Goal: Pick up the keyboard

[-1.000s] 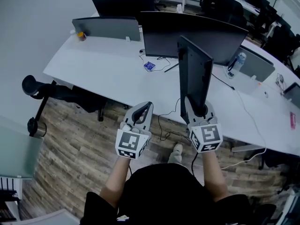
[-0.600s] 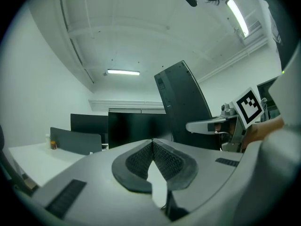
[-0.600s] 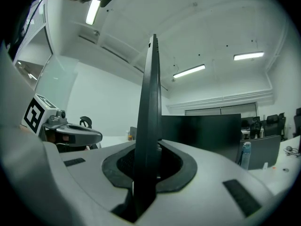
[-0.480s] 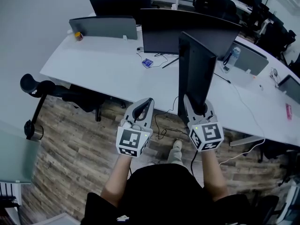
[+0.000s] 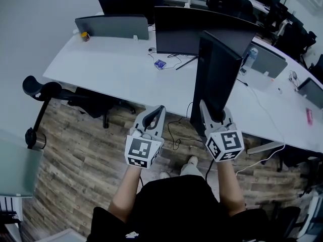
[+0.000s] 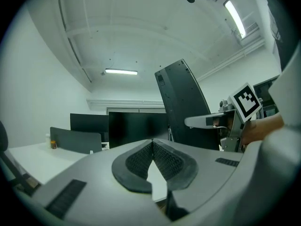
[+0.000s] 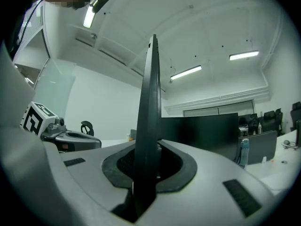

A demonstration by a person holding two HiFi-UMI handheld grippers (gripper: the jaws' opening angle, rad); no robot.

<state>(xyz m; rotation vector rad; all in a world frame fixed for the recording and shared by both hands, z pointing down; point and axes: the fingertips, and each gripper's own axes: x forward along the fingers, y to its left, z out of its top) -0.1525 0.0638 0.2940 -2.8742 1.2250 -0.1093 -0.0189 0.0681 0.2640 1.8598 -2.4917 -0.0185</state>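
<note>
Grey plastic jaws of the right gripper [image 7: 149, 166] pinch the lower edge of the keyboard [image 5: 217, 74], with the dark ribbed pads pressed against both of its faces. The keyboard is a thin black slab that stands on end. It rises straight up out of the grip and tilts a little away from the person. It is lifted off the desk and touches nothing but those jaws.

Just to the left of that gripper, at about the same height, the left gripper [image 6: 153, 159] points level. Its pads are pressed together at the tips with nothing between them. Seen from the left gripper, the back of the keyboard stands close on its right, with the right gripper's marker cube beside it.

Ahead of both grippers, past the jaw tips, runs a long white desk [image 5: 116, 69]. Two dark monitors [image 5: 197, 32] stand on it beyond the keyboard. A small blue thing [image 5: 160, 64] lies in front of them, too small to tell what it is. A grey divider panel [image 5: 112, 27] stands further off to the left. A water bottle [image 5: 251, 57] stands to the right of the keyboard, near another grey panel.

Below the grippers a black cable [image 5: 176, 135] hangs from the desk edge over a wood-plank floor [image 5: 75, 160]. A black office chair [image 5: 50, 92] is well off to the left.
</note>
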